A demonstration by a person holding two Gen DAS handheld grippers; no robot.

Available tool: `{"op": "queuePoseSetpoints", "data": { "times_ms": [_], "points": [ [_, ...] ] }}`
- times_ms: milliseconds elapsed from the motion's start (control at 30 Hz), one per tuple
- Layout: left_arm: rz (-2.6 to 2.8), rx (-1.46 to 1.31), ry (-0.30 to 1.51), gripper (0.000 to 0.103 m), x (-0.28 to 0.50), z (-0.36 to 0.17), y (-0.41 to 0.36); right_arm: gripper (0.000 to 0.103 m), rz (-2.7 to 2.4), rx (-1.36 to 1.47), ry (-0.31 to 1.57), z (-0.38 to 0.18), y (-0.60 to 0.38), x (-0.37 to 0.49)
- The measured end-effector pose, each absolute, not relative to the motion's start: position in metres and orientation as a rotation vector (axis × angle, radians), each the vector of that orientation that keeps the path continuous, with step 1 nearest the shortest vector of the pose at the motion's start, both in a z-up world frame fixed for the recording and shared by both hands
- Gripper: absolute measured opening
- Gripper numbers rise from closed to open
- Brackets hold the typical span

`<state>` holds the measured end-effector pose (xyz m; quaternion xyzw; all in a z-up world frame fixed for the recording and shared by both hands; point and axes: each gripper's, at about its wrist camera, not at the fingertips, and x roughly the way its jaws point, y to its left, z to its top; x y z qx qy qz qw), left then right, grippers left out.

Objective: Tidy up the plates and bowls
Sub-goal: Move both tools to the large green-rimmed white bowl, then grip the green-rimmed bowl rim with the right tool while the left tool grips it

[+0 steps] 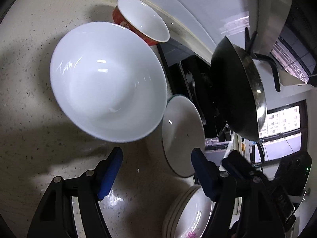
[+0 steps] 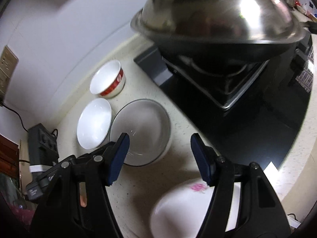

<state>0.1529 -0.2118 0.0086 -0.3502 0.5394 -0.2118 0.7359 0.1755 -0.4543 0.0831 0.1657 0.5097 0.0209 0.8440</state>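
wok (image 2: 218,19) beside grey plate (image 2: 140,132)

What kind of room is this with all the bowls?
Most likely a home kitchen. A wok sits on a black stove, and bowls such as the red-and-white bowl and a white plate stand on a speckled countertop.

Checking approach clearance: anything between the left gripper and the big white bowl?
Nothing visible. The left gripper is open and empty, with bare countertop between its fingertips and the near rim of the big white bowl. The grey plate sits off to the side, beyond one fingertip, not in the path.
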Motion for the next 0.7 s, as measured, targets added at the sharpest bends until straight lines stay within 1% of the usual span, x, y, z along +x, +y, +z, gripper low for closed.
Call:
{"op": "queuePoseSetpoints", "data": {
  "times_ms": [167, 200, 267, 333, 400, 433, 467, 500, 533, 567, 600, 633, 700],
  "points": [
    [-0.407, -0.780, 1.161, 0.073, 0.159, 0.008, -0.214, 0.067, -0.005, 0.351, 1.143, 0.056, -0.447, 0.192],
    [-0.403, -0.779, 1.158, 0.073, 0.160, 0.007, -0.213, 0.066, -0.014, 0.353, 1.153, 0.052, -0.447, 0.194],
    [-0.396, -0.768, 1.141, 0.073, 0.163, 0.008, -0.217, 0.061, -0.022, 0.374, 1.173, 0.042, -0.448, 0.199],
    [-0.388, -0.742, 1.121, 0.072, 0.163, 0.011, -0.221, 0.051, -0.037, 0.373, 1.196, 0.034, -0.448, 0.202],
    [-0.393, -0.726, 1.107, 0.070, 0.164, 0.012, -0.225, 0.045, -0.035, 0.368, 1.210, 0.028, -0.448, 0.206],
    [-0.394, -0.712, 1.104, 0.063, 0.164, 0.012, -0.227, 0.041, -0.034, 0.368, 1.217, 0.026, -0.448, 0.208],
    [-0.399, -0.702, 1.107, 0.058, 0.164, 0.011, -0.229, 0.040, -0.037, 0.367, 1.228, 0.023, -0.449, 0.210],
    [-0.405, -0.701, 1.117, 0.055, 0.164, 0.010, -0.231, 0.036, -0.038, 0.371, 1.237, 0.021, -0.451, 0.212],
    [-0.406, -0.707, 1.129, 0.050, 0.164, 0.006, -0.231, 0.029, -0.034, 0.375, 1.244, 0.018, -0.452, 0.214],
    [-0.402, -0.712, 1.149, 0.043, 0.165, 0.002, -0.232, 0.025, -0.032, 0.380, 1.255, 0.015, -0.454, 0.215],
    [-0.404, -0.713, 1.166, 0.037, 0.165, -0.002, -0.233, 0.017, -0.031, 0.387, 1.259, 0.013, -0.455, 0.215],
    [-0.419, -0.728, 1.179, 0.032, 0.165, -0.007, -0.233, 0.016, -0.021, 0.400, 1.255, 0.014, -0.456, 0.215],
    [-0.424, -0.733, 1.180, 0.029, 0.163, -0.007, -0.233, 0.016, -0.017, 0.374, 1.252, 0.016, -0.453, 0.214]
  ]
}}
